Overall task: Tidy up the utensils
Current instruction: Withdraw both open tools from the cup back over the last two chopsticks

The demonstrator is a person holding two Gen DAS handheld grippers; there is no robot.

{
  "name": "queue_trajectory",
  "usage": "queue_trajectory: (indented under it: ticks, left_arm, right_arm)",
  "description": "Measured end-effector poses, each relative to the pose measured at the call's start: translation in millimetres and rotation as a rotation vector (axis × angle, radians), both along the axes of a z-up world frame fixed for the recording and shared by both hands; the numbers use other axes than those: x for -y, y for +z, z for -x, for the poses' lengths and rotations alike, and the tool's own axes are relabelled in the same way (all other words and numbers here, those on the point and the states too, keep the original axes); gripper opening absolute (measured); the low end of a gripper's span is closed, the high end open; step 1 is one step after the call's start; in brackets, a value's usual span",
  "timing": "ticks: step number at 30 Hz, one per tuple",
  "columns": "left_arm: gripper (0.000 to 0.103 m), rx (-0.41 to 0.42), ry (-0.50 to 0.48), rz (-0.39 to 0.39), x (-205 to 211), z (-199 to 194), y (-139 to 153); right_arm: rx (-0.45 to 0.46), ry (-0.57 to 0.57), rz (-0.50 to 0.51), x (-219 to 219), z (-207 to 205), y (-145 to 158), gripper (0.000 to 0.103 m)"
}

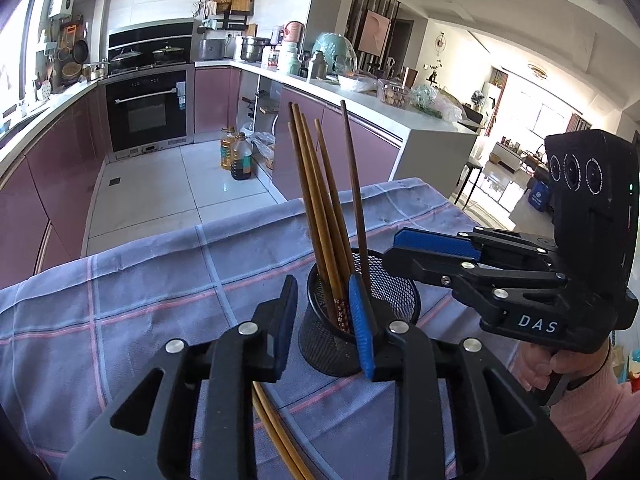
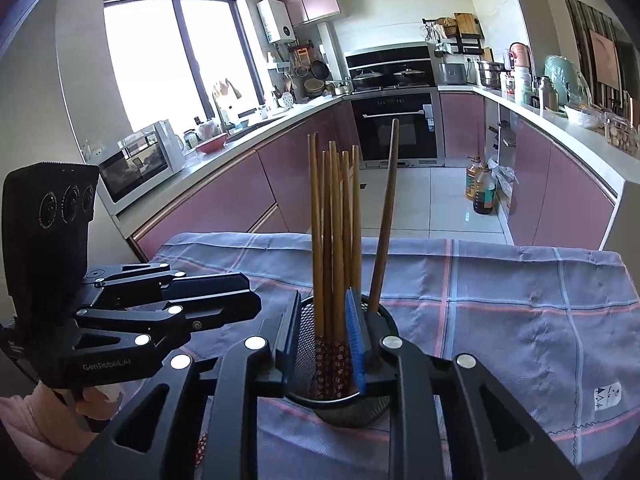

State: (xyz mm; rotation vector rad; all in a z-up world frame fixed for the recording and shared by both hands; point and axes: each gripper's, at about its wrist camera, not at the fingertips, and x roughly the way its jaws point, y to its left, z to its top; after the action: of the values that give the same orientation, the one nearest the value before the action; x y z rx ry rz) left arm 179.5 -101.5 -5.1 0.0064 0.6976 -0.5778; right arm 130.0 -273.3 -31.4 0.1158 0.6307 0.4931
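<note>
A black wire-mesh cup (image 1: pixel 394 300) stands on a table draped in a blue-grey plaid cloth (image 1: pixel 140 280), set in a kitchen with mauve cabinets (image 2: pixel 224 200) and a built-in oven (image 1: pixel 146 114) at the back. Several brown wooden chopsticks (image 1: pixel 320 216) stand upright in the cup, their lower ends patterned in red with small flowers, while one darker stick (image 2: pixel 384 220) leans apart to the right of the bunch. Two handheld grippers meet at the cup. The left gripper (image 1: pixel 325 324) hovers just before the cup's near side, its blue-padded fingers parted and pressing on nothing; two more chopsticks (image 1: pixel 276 436) lie on the cloth beneath it. The right gripper (image 2: pixel 325 342) reaches in from the other side with its fingers straddling the bundle's patterned ends at the cup's rim, set apart a little, with no clear squeeze on the sticks. A hand in a pink sleeve (image 1: pixel 588 408) holds the right gripper's handle.
</note>
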Motion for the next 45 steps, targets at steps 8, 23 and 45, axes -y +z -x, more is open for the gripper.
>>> queue_trajectory:
  ticks: [8,23,45]
  left_arm:
    - [0.055,0.04,0.099,-0.014,-49,38,-14]
    - [0.082,-0.075,0.317,-0.082,-108,65,-85]
    - [0.077,-0.106,0.301,-0.074,-105,75,-97]
  right_arm:
    - [0.008,0.106,-0.031,-18,45,-10,0.042]
    - [-0.211,0.155,0.089,-90,58,-97,0.051]
    - [-0.197,0.128,0.218,-109,66,-103,0.044]
